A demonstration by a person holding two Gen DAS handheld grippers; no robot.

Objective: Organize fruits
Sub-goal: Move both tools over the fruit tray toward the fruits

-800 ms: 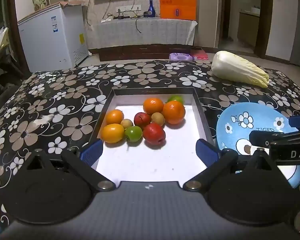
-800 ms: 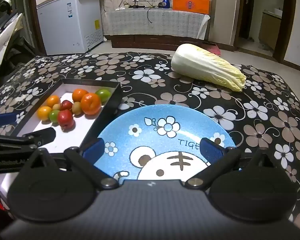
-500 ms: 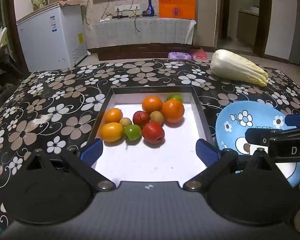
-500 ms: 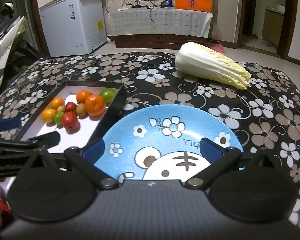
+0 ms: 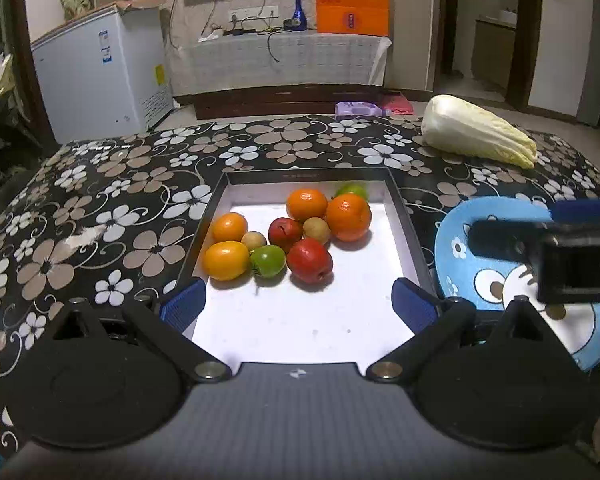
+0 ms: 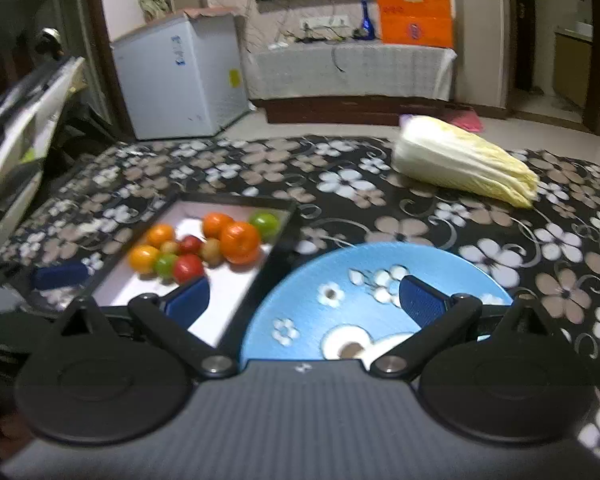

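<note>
A black-rimmed white tray (image 5: 404,216) holds several fruits: oranges (image 5: 348,217), red apples (image 5: 309,260), a green fruit (image 5: 267,261) and small brown ones. It also shows in the right wrist view (image 6: 280,236). A blue bear plate (image 6: 340,280) lies right of the tray and shows in the left wrist view (image 5: 452,232). My left gripper (image 5: 298,306) is open and empty over the tray's near end. My right gripper (image 6: 304,296) is open and empty above the plate's near left part, level with the tray's right rim.
A napa cabbage (image 5: 476,138) lies at the back right of the flowered tablecloth (image 5: 140,184). A white freezer (image 5: 96,80) and a cloth-covered bench with an orange box (image 5: 352,4) stand behind the table.
The right gripper has risen and swung left toward the tray; its view is now blurred. The left gripper has barely moved. No fruit has shifted.
</note>
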